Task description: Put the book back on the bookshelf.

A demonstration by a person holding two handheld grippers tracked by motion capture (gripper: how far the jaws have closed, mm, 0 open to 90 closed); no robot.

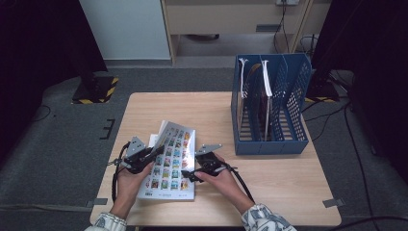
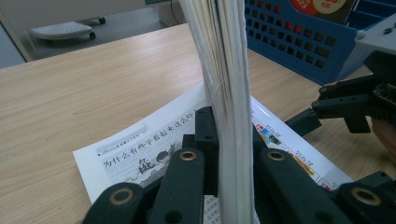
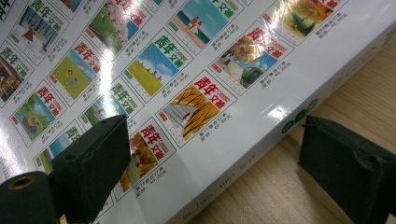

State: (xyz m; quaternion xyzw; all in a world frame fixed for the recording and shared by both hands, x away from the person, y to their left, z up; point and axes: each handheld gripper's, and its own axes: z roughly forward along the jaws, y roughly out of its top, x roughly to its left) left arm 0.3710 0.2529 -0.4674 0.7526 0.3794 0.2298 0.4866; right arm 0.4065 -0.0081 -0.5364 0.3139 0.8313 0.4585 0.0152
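Wooden table (image 1: 269, 178), magazine (image 1: 169, 163) at its near left, blue file rack (image 1: 269, 139) at right.
Left gripper (image 1: 144, 156) is clamped on the magazine's lifted edge; right gripper (image 1: 195, 174) stands wide astride its spine, hiding the corner.

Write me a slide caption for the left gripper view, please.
Left gripper shut on a magazine's page edges, lifting it off the wooden table, blue file rack behind.
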